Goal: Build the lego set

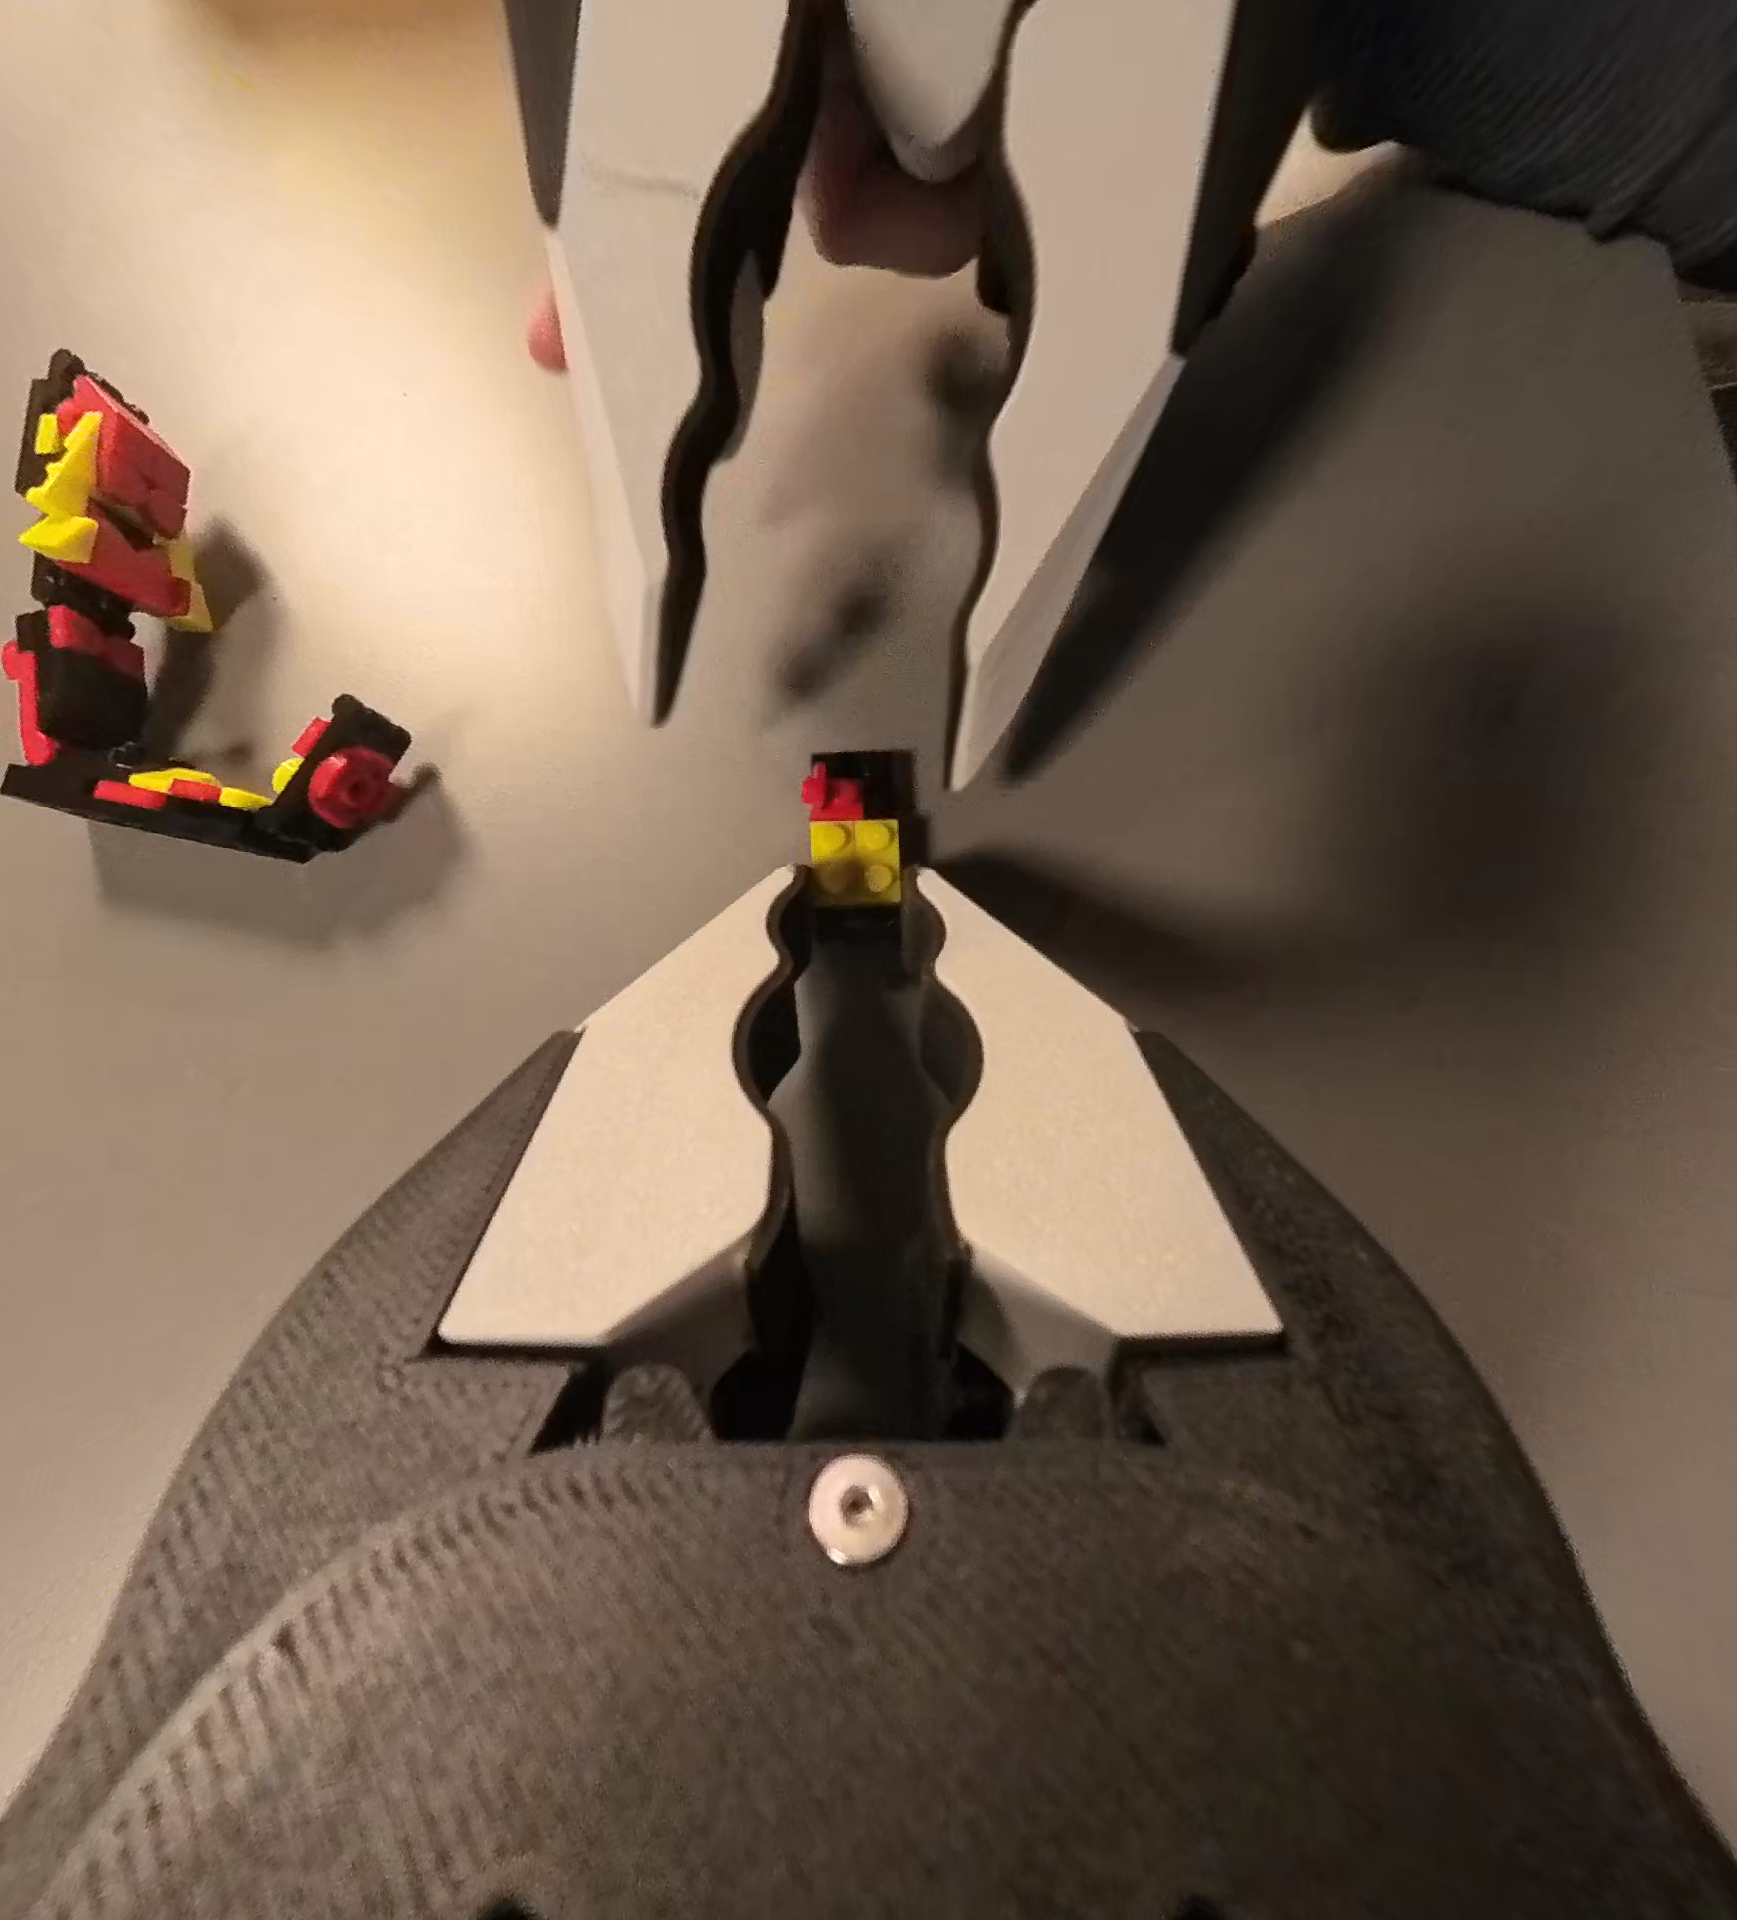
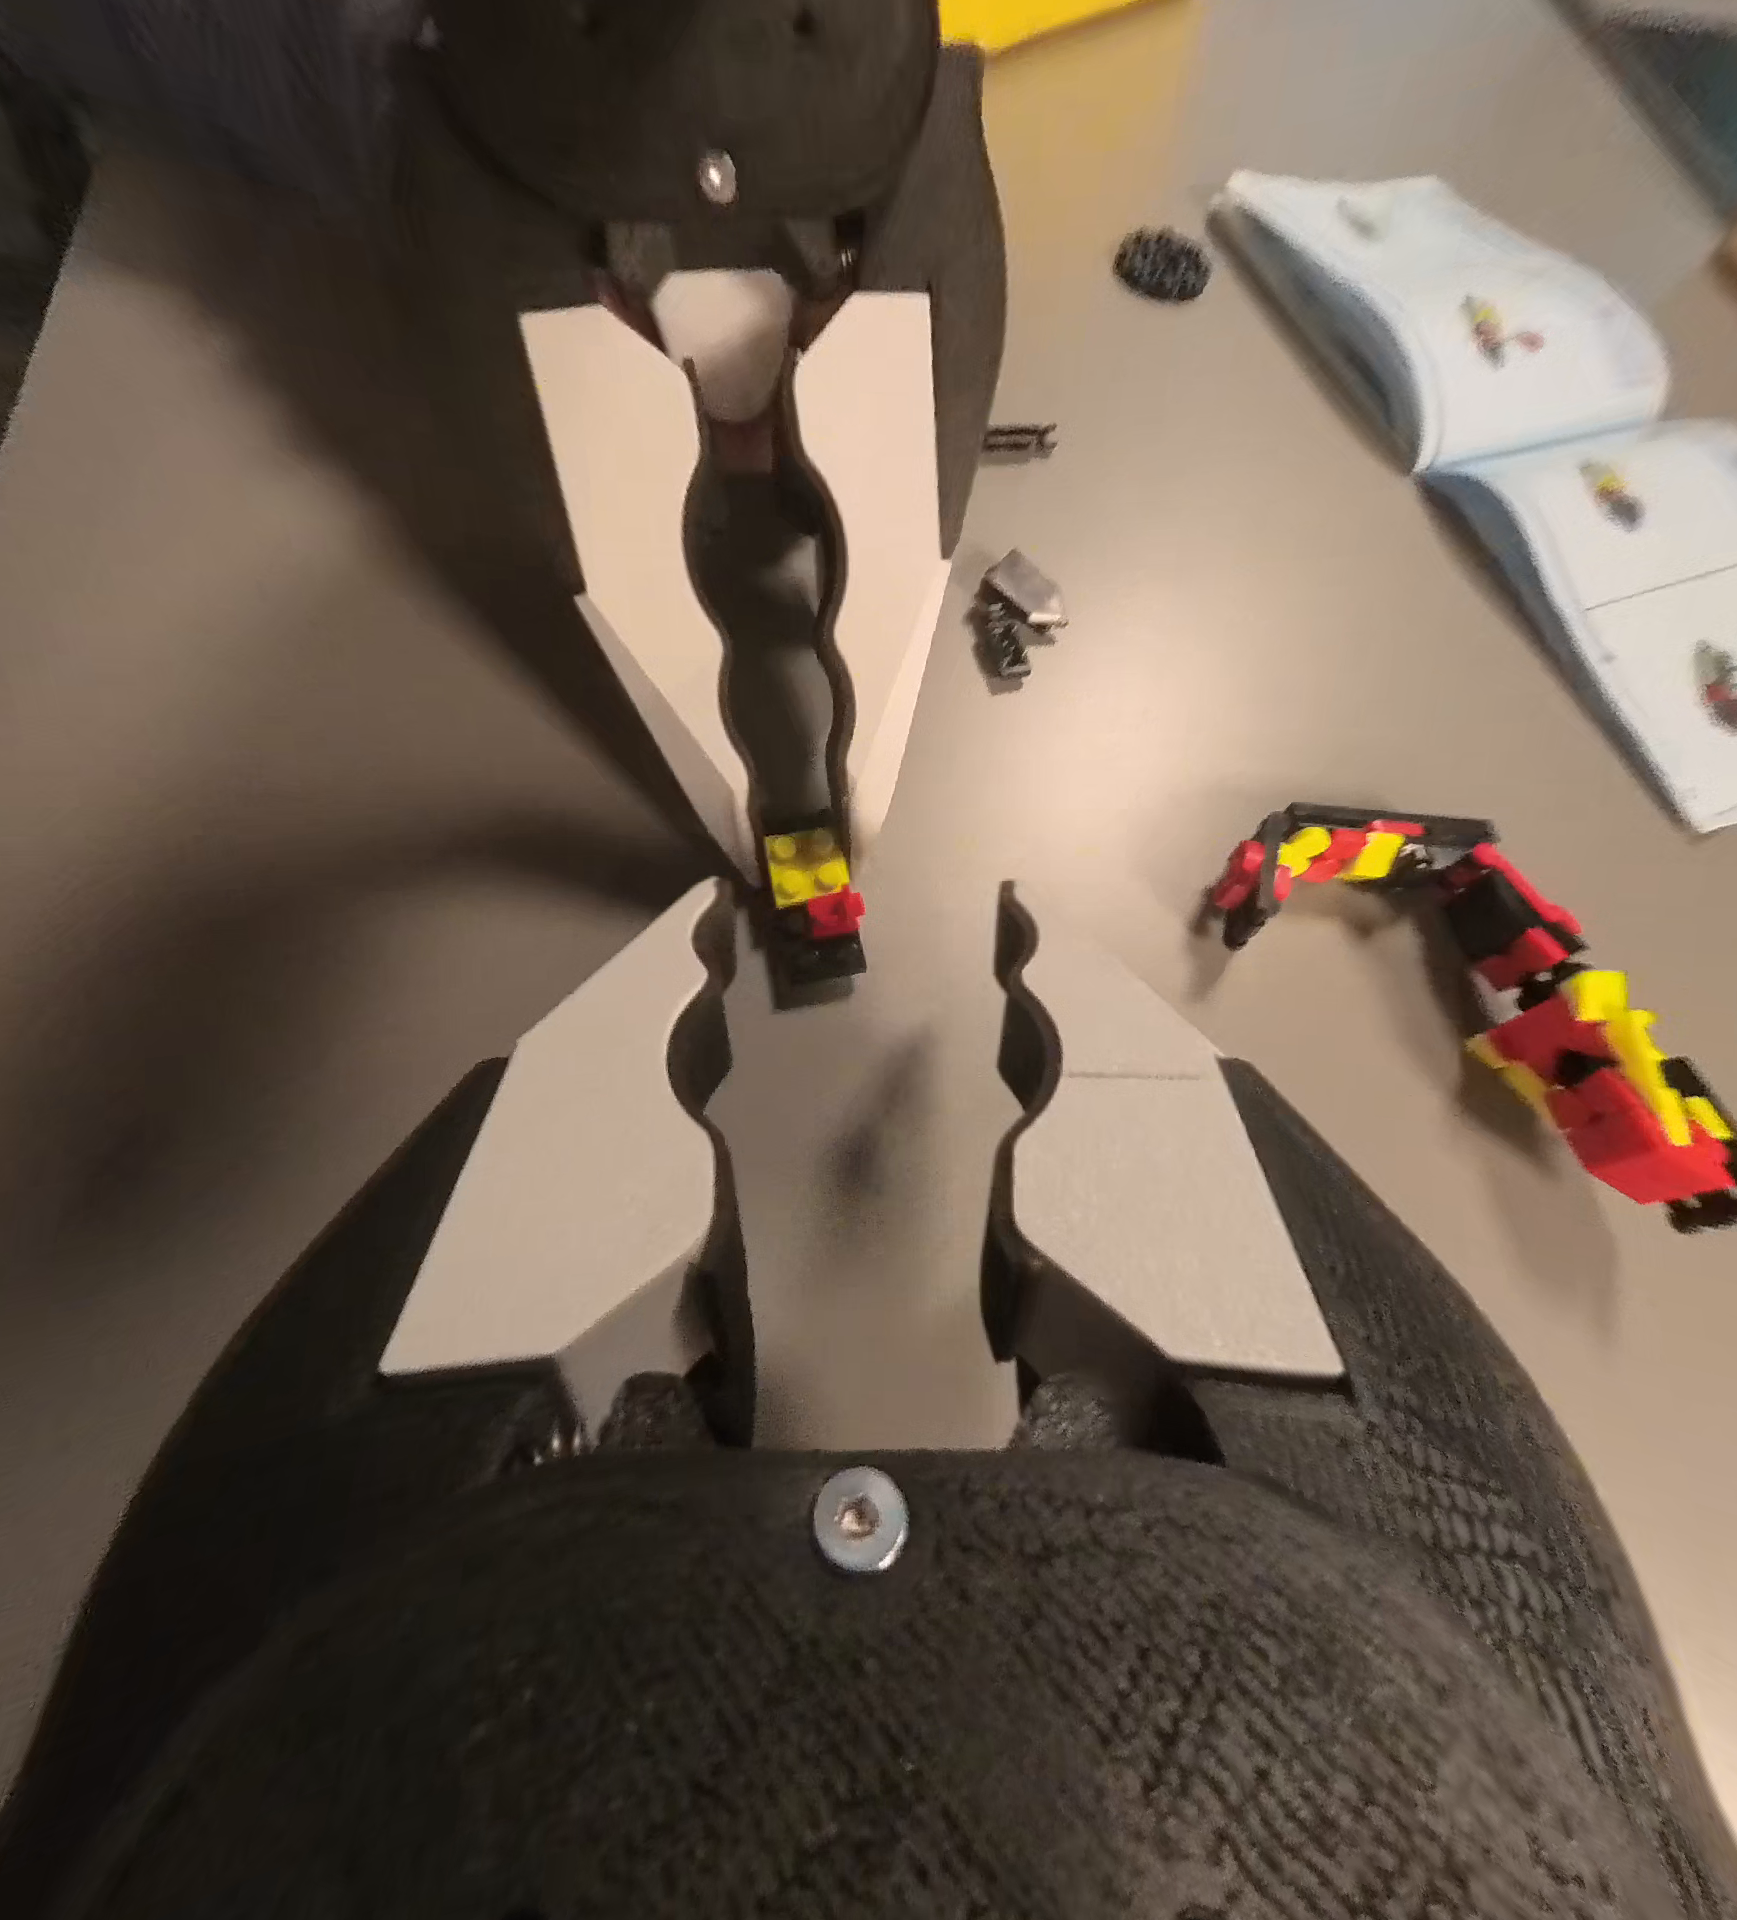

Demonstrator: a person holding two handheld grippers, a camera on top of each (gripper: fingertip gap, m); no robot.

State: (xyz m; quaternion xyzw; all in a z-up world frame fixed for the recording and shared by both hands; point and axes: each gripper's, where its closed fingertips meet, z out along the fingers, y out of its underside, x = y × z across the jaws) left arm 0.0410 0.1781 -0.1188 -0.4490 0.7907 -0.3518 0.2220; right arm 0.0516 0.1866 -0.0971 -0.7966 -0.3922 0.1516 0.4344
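Note:
My left gripper (image 1: 856,883) is shut on a small black, yellow and red lego piece (image 1: 856,831) and holds it above the table; the piece sticks out past the fingertips. The piece shows in the right wrist view (image 2: 812,904) too, held by the left gripper (image 2: 802,831). My right gripper (image 2: 859,894) is open and empty, facing the left one, its left fingertip close beside the piece. It shows in the left wrist view (image 1: 802,748) from above. A larger red, black and yellow lego build (image 1: 116,623) lies on the table to the left, and shows in the right wrist view (image 2: 1466,997).
An open instruction booklet (image 2: 1529,457) lies at the back right. A small grey and black lego part (image 2: 1015,613), a thin black piece (image 2: 1020,438) and a round black part (image 2: 1162,262) lie on the grey table (image 2: 1103,748). A person's hand and sleeve (image 1: 1570,114) hold the right gripper. Only a small space, under 4 cm, lies between the two pairs of fingers.

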